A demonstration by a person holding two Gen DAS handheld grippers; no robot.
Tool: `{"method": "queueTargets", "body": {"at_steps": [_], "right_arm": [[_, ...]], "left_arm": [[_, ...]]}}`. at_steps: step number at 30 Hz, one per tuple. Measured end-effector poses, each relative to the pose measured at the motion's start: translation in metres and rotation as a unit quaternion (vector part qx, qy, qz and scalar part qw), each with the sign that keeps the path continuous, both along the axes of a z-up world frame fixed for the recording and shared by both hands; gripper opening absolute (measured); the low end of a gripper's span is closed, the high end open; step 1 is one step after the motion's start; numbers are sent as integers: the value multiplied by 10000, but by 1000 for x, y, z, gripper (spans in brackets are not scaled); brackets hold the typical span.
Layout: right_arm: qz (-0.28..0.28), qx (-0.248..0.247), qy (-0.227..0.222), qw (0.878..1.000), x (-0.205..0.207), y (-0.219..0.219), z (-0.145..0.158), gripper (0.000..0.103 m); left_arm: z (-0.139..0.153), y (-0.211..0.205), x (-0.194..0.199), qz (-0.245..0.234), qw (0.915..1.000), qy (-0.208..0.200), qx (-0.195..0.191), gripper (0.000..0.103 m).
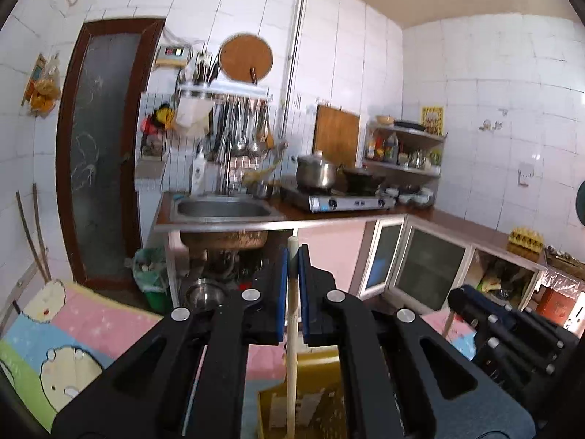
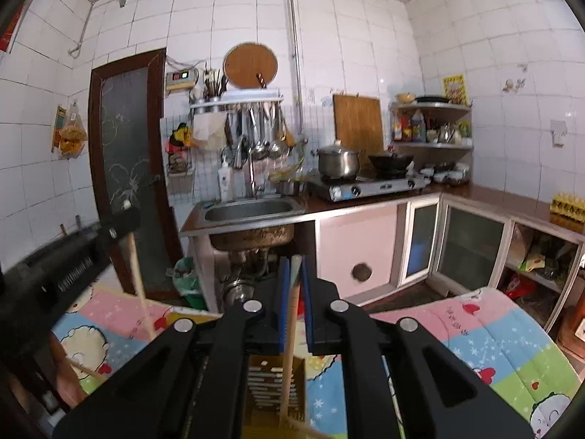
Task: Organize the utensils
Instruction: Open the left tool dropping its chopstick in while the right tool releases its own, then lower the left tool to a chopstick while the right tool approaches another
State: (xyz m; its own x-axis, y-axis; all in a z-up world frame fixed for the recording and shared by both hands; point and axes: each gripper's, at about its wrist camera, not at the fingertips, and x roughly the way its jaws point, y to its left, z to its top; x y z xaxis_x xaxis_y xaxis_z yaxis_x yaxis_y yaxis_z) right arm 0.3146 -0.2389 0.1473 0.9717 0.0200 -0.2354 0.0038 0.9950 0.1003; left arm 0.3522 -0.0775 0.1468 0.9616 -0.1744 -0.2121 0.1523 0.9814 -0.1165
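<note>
In the left wrist view, my left gripper (image 1: pixel 292 256) is shut on a pale wooden stick (image 1: pixel 291 347) that stands upright between the blue pads. Its lower end hangs over a yellow utensil holder (image 1: pixel 310 398). In the right wrist view, my right gripper (image 2: pixel 295 267) is shut on a wooden utensil handle (image 2: pixel 289 347) with a greyish top. This handle reaches down into the slotted yellow utensil holder (image 2: pixel 263 384). The left gripper (image 2: pixel 122 219) shows at the left of that view with its wooden stick (image 2: pixel 137 267). The right gripper (image 1: pixel 464 298) shows at the lower right of the left wrist view.
A cartoon-patterned pink, blue and green quilt (image 2: pixel 493 333) covers the surface under the holder. Beyond it are a counter with a steel sink (image 2: pixel 250 210), a gas stove (image 2: pixel 373 184) with a pot (image 2: pixel 336 162), hanging ladles (image 2: pixel 259 135), cabinets (image 2: pixel 468 245) and a dark door (image 2: pixel 126 153).
</note>
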Motion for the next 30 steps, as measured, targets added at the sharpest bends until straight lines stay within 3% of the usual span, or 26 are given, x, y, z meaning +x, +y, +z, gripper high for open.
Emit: {"method": "queueTargets", "body": {"at_steps": [1,2,3,4,7,9,16,25,30], "right_arm": [[-23,-18,13,10000,-1,0,1,9],[-51,-42,0,10000,-5,0,4,20],[-69,-40,-12,10000,-9,-1,8,32],[-78,-24,-19,10000,-12,-1,11,52],[-150,-46,-55,9999,-30,-3,24,55],[-167,-74,29,9998,-45,-5,28,58],[-136,235,542,9982,-99,-13,-4,66],[-176,79,1495,9886,-132,-1,-94,66],[-294,37,1835,9826,-140,0,-123,66]], "left_arm": [[-1,3,-1,31,10000,46,-12,5],[0,5,-2,46,10000,73,-20,7],[1,8,-6,32,9999,126,-19,18],[3,11,-9,23,9999,162,-22,36],[14,24,-30,44,9997,213,-74,72],[18,33,-44,70,9994,312,-99,86],[-2,58,-96,91,9956,928,59,98],[-84,57,-133,43,9815,1880,356,98],[-124,52,-135,-71,9704,2385,380,98]]}}
